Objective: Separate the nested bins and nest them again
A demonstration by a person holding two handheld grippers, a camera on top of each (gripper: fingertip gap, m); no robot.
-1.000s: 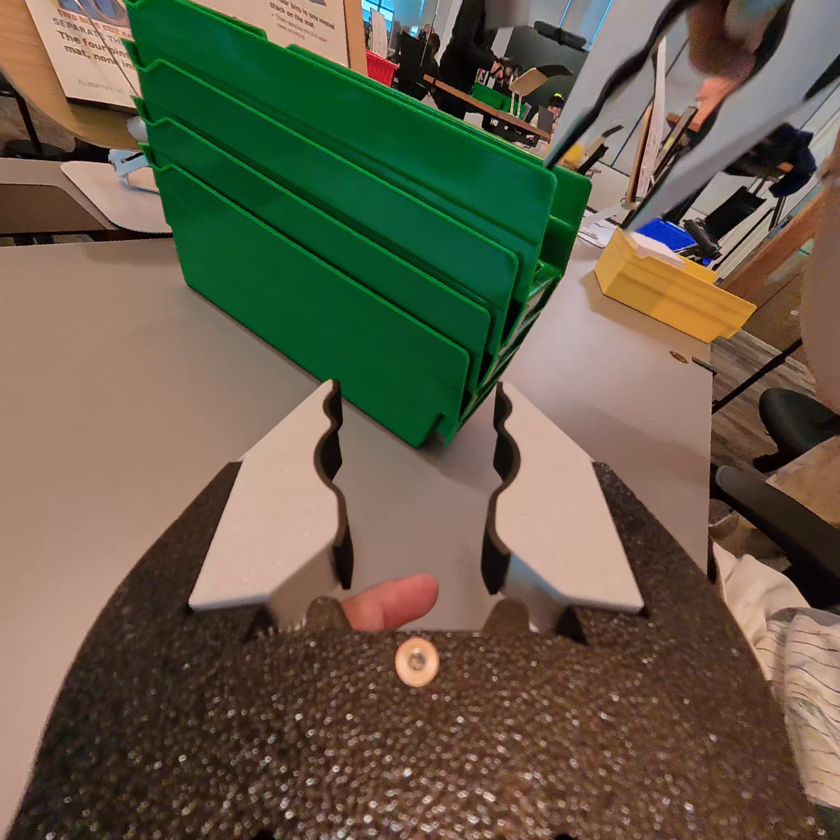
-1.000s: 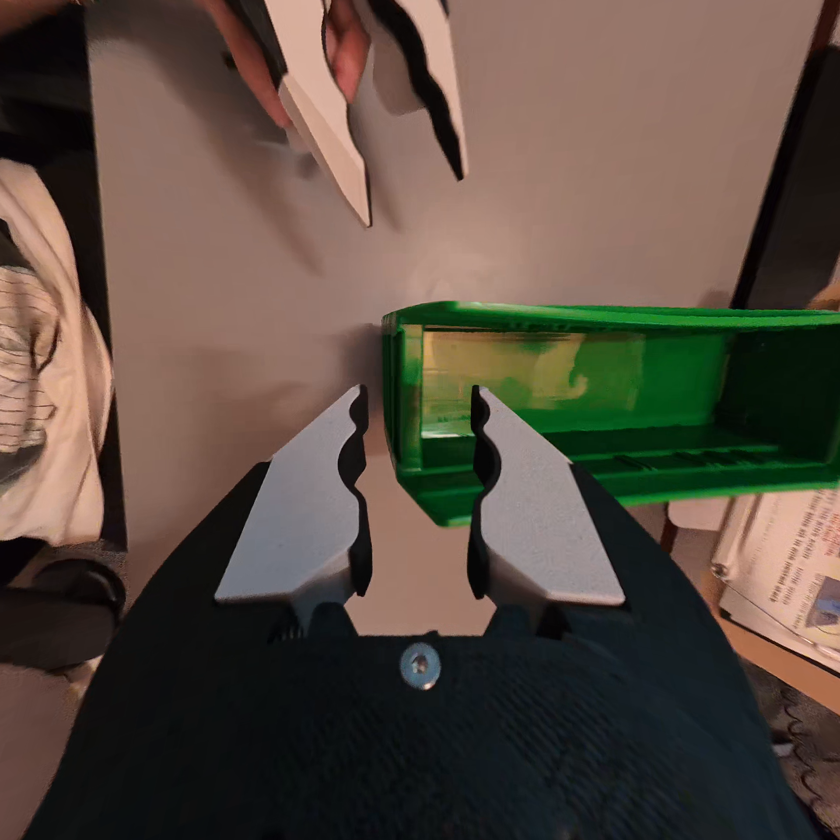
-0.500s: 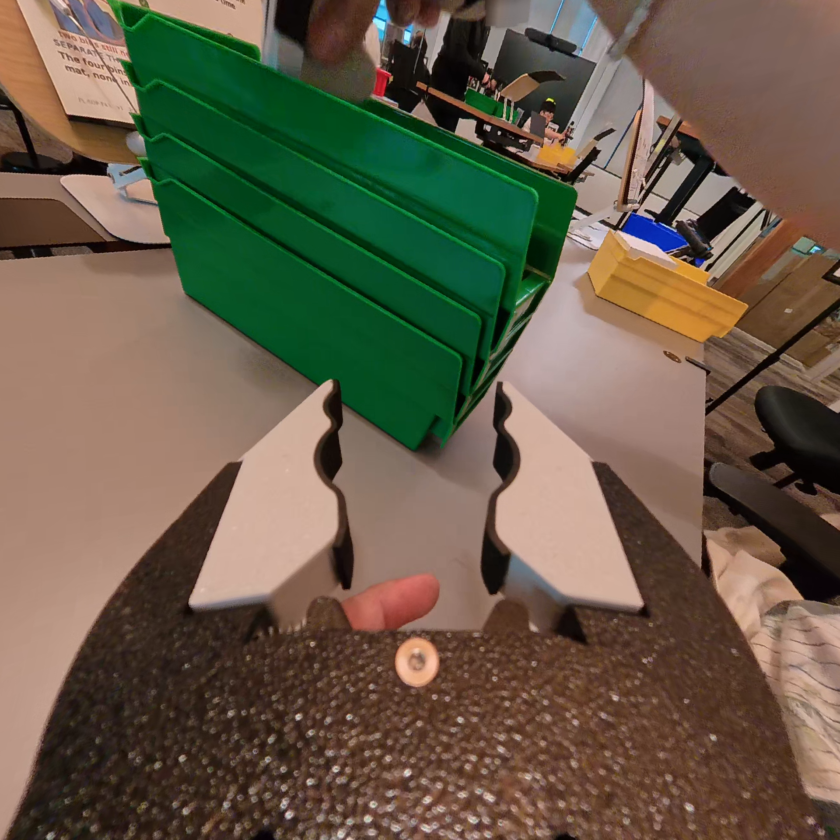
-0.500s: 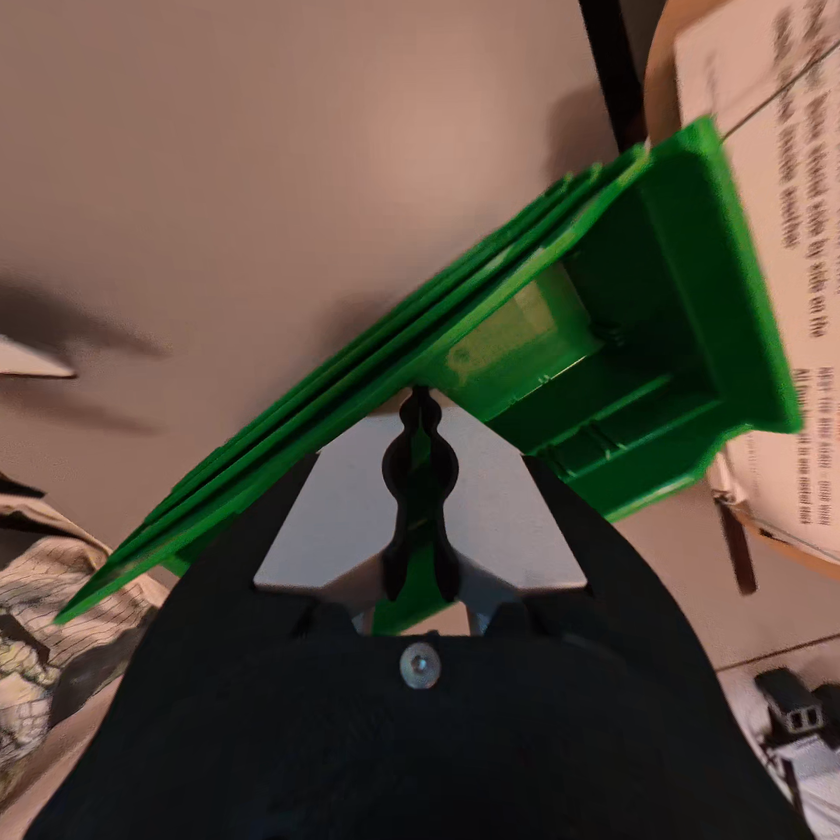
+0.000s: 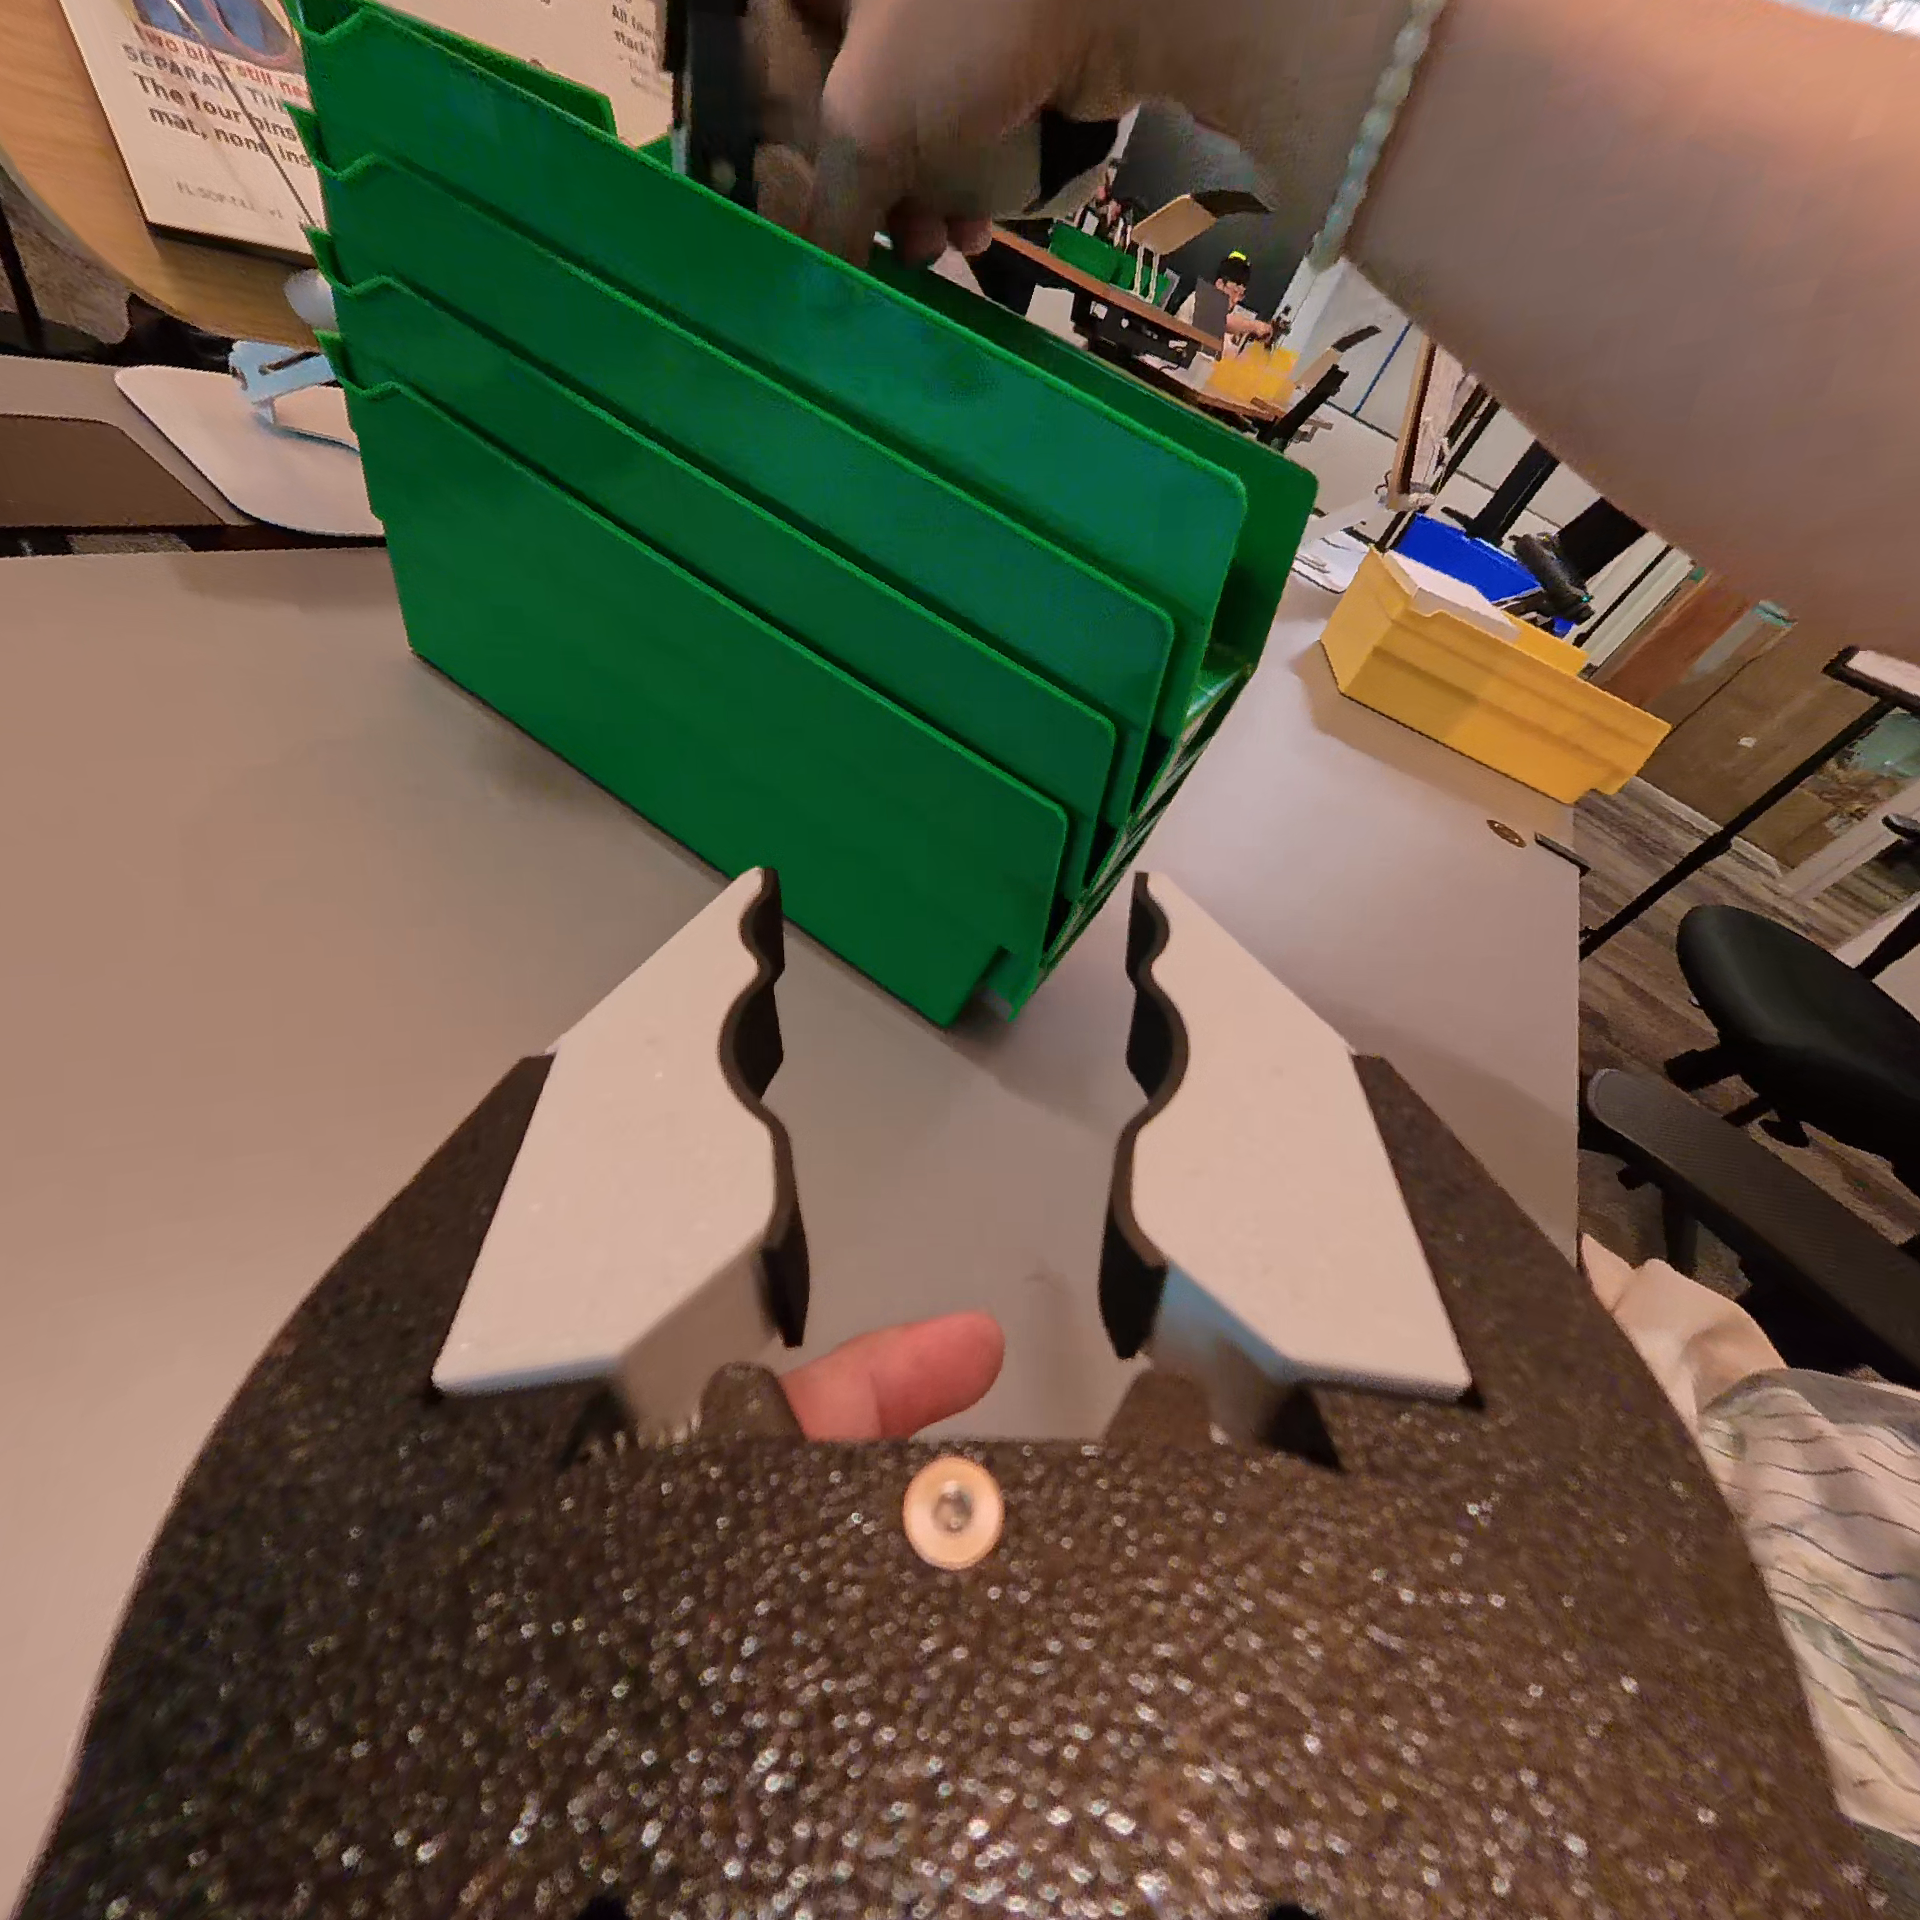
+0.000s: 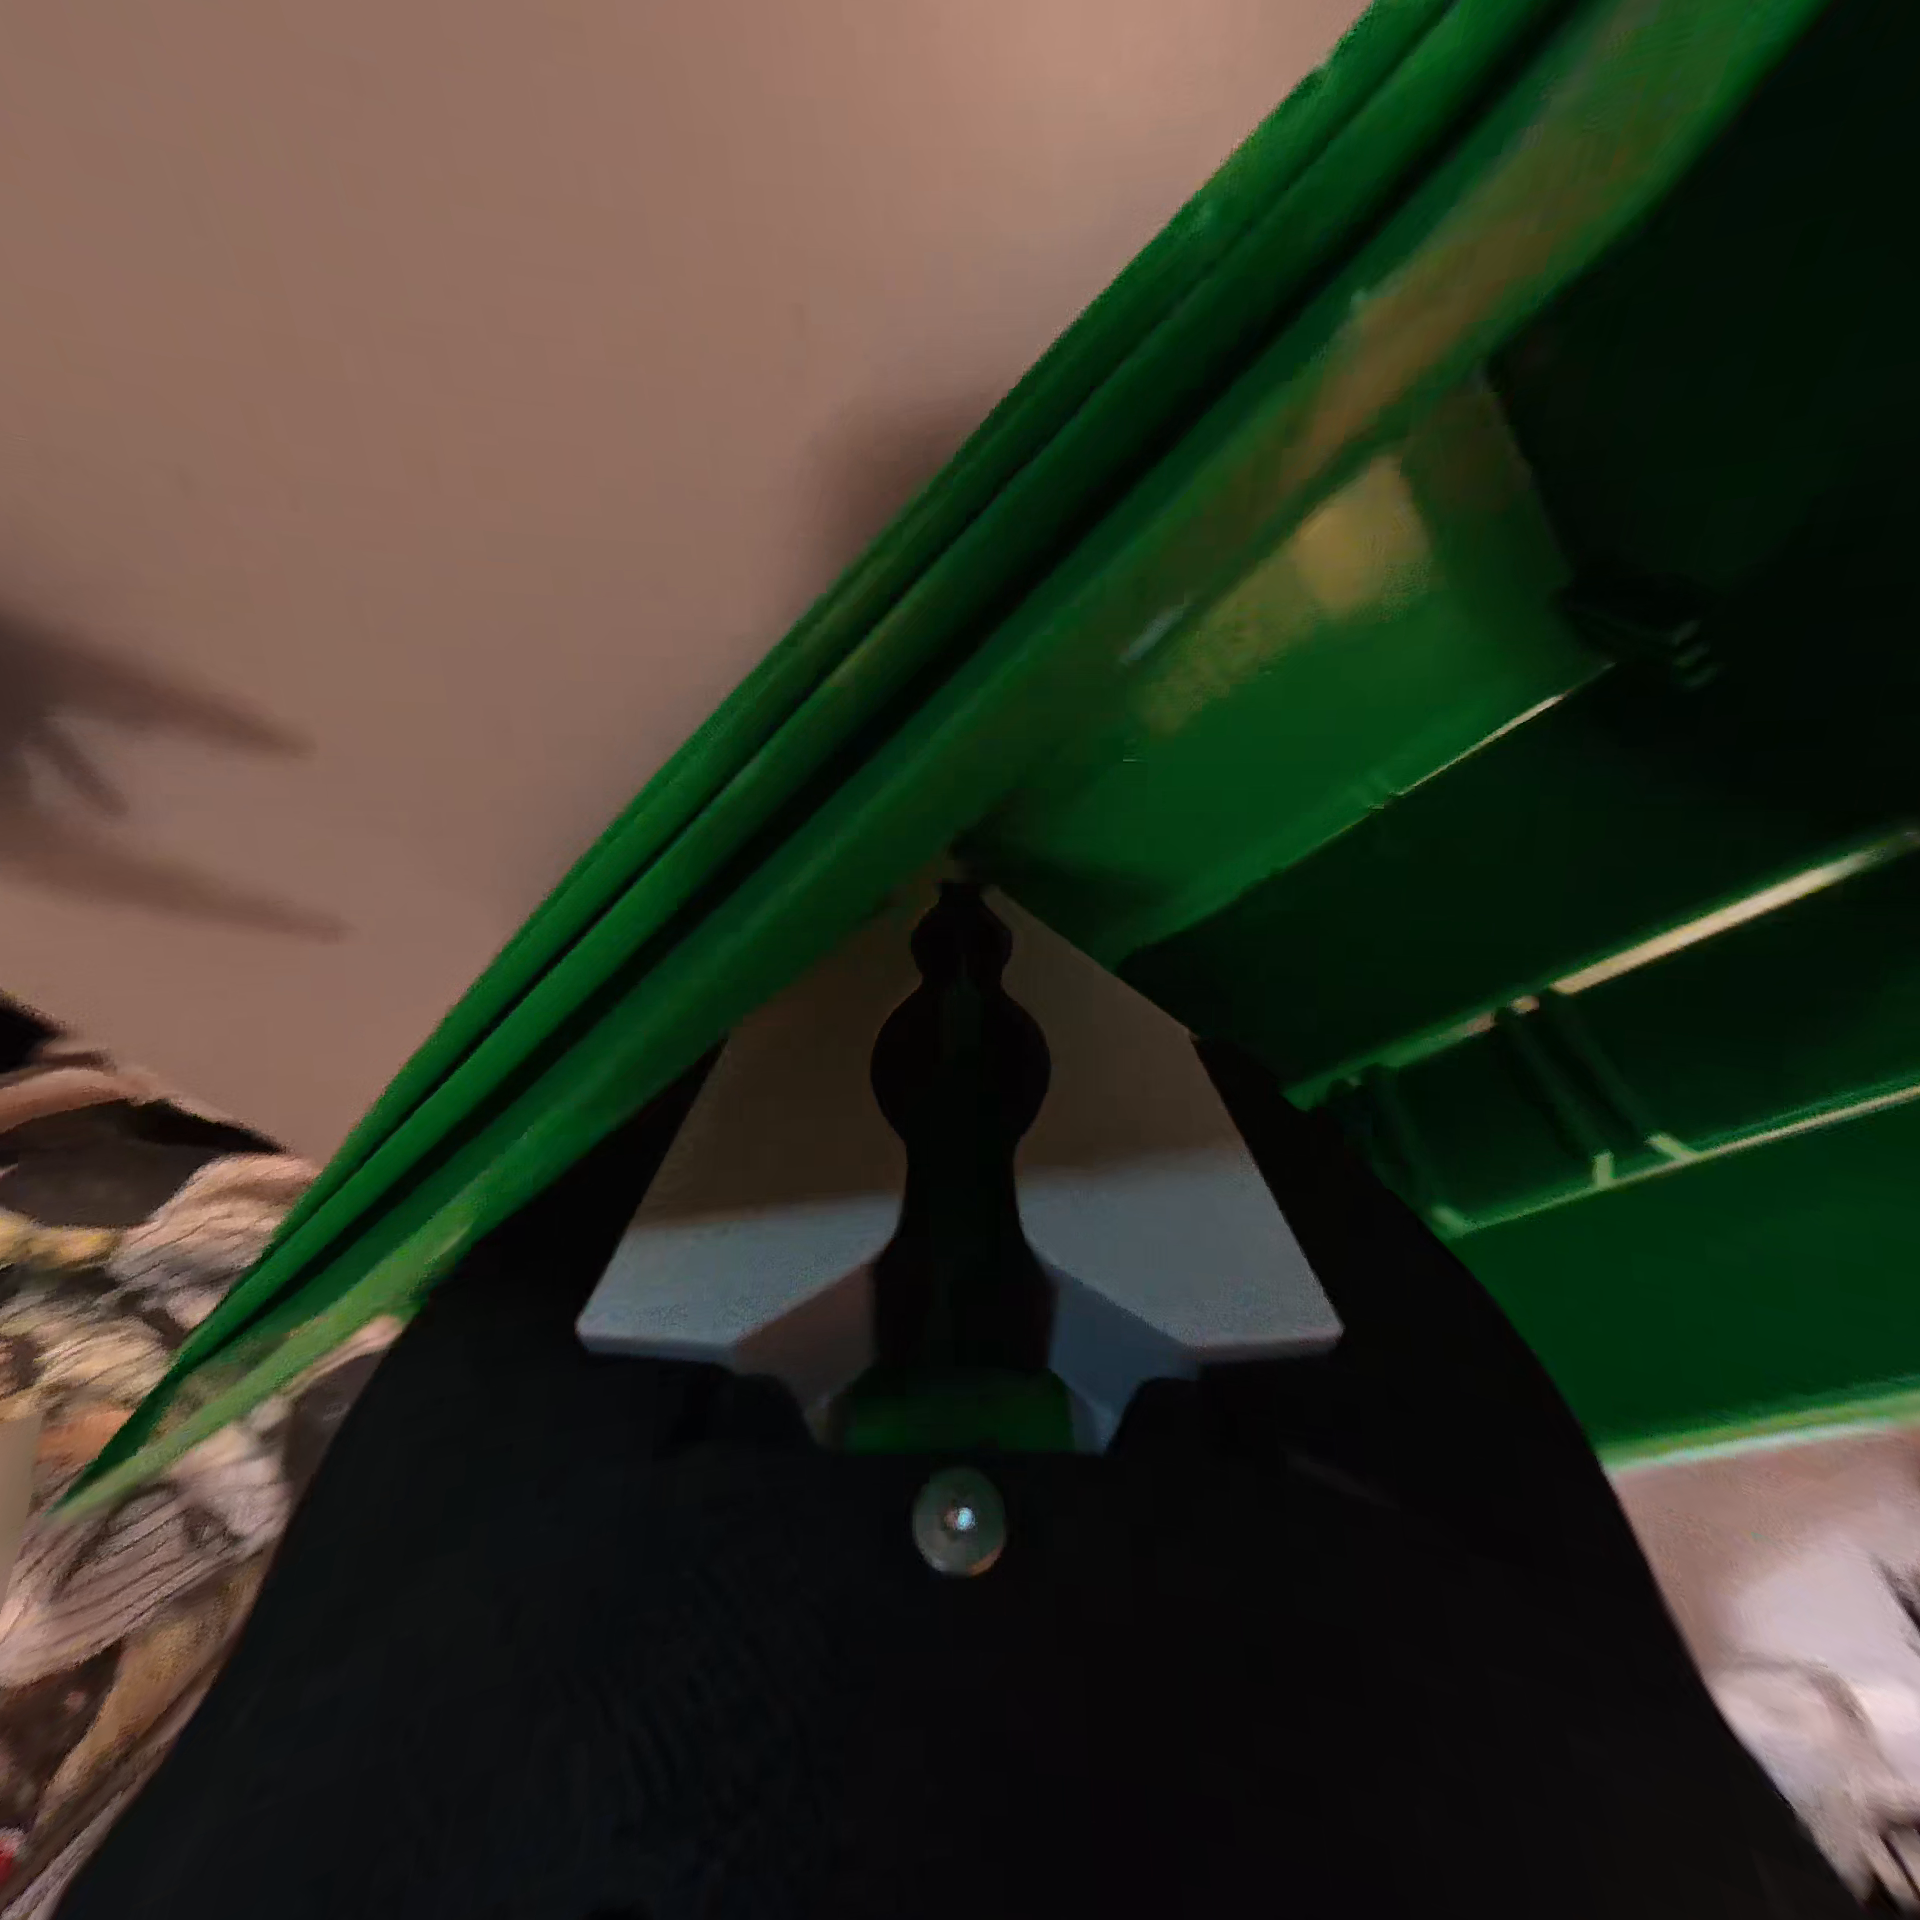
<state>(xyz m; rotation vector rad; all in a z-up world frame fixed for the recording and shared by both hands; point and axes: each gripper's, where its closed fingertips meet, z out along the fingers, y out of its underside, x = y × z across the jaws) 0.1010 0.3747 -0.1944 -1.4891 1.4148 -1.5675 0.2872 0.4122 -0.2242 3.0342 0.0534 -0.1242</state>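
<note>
A stack of several nested green bins stands on the grey table in the left wrist view, side walls toward me. My left gripper is open and empty, just in front of the stack's near corner. A hand and forearm reach over the stack's top, where the right gripper's dark body shows blurred. In the right wrist view my right gripper is shut on the upper rim of the top green bin, whose inside shows to the right.
A yellow bin with a blue one behind it sits at the table's far right. A printed sign stands behind the stack. Black office chairs are off the table's right edge. Striped cloth lies at lower right.
My right gripper came down from above the stack, closed on the top bin's rim, and now sits closer on it. The left gripper stayed open and nearly still.
</note>
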